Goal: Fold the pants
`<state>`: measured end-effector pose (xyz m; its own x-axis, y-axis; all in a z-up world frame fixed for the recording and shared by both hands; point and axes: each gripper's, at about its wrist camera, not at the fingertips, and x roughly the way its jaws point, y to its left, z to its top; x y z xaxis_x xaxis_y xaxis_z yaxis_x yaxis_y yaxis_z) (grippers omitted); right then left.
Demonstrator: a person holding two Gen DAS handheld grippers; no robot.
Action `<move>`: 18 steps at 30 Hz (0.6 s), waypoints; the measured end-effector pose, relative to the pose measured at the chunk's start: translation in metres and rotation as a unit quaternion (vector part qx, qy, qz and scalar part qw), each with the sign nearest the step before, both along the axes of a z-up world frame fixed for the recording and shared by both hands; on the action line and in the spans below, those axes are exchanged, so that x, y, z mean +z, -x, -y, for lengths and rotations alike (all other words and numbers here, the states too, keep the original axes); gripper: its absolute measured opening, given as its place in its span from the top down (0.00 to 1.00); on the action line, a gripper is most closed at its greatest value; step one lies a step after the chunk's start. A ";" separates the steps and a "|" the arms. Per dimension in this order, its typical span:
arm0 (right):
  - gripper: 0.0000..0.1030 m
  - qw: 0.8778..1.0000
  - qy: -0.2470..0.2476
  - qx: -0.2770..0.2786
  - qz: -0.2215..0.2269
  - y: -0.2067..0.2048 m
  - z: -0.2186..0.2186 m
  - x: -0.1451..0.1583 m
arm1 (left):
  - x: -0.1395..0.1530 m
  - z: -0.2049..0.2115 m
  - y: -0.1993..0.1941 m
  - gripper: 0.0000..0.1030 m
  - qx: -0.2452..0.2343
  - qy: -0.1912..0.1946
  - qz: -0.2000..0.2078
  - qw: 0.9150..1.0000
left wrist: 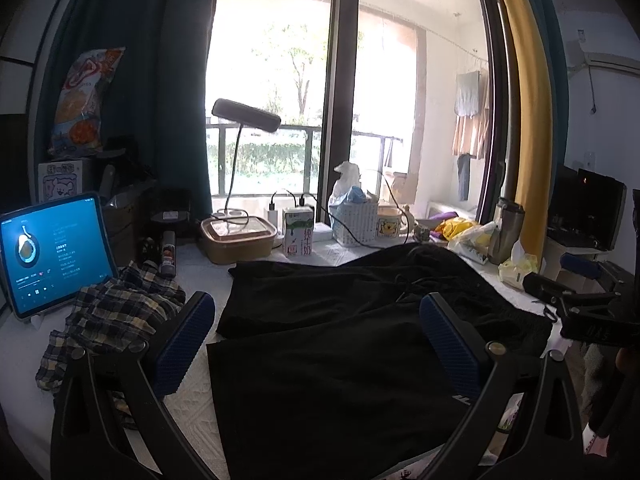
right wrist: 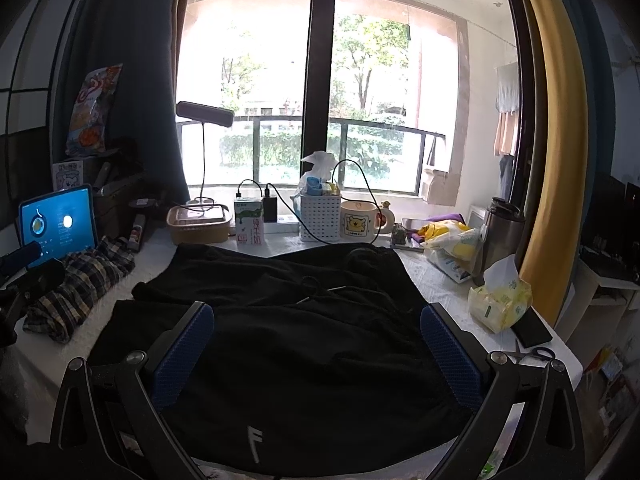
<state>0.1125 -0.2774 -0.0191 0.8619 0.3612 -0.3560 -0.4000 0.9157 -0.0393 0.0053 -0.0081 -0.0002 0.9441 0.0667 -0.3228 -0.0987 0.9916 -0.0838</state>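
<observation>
Blue-padded fingers [left wrist: 182, 344] of the left claw [left wrist: 316, 348] stand wide apart and hold nothing, hovering over the near part of the black pants [left wrist: 340, 360]. The right claw [right wrist: 318, 356] is likewise spread wide and empty, its fingers [right wrist: 450, 354] framing the pants [right wrist: 280, 340] from above.

These pants lie spread flat on the white-covered tabletop [right wrist: 440, 284], the two legs side by side and running toward the left, a thin gap between them. A drawstring [right wrist: 320, 286] lies loose on the cloth near the waist. A small pale logo [right wrist: 254, 442] shows on the near edge in the right view.

Left of the pants sits a crumpled plaid garment [left wrist: 116, 316], just beside the leg ends, and behind it a lit tablet [left wrist: 52, 248] stands propped up. Behind the pants, along the window, stand a lidded food box [left wrist: 238, 238], a milk carton [left wrist: 298, 230], a white basket [right wrist: 320, 216], and a yellow-printed mug [right wrist: 358, 220]. A desk lamp [left wrist: 244, 116] rises over the box. To the right are a steel tumbler [right wrist: 498, 236], a yellow tissue pack [right wrist: 500, 304], a dark phone [right wrist: 532, 330] touching the pack, and scissors [right wrist: 532, 354] near the tabletop's edge.
</observation>
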 end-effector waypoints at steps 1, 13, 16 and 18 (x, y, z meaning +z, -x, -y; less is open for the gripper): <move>0.00 1.000 0.001 0.001 -0.003 -0.005 0.001 -0.001 | -0.002 -0.002 -0.006 0.02 -0.002 -0.001 -0.009 1.000; 0.00 0.996 0.026 0.008 -0.080 -0.132 0.012 -0.020 | -0.020 -0.058 -0.111 0.02 -0.004 -0.015 -0.098 0.995; 0.00 0.996 0.042 0.010 -0.083 -0.165 0.012 -0.021 | -0.026 -0.075 -0.144 0.02 -0.004 -0.004 -0.123 0.992; 0.00 0.994 0.043 0.016 -0.095 -0.190 0.012 -0.022 | -0.031 -0.083 -0.167 0.02 -0.005 -0.009 -0.140 0.990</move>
<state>0.3022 -0.2899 -0.0413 0.7648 0.3491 -0.5414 -0.4371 0.8986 -0.0380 0.1725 0.0749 -0.0313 0.8186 0.0657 -0.5706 -0.1055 0.9937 -0.0369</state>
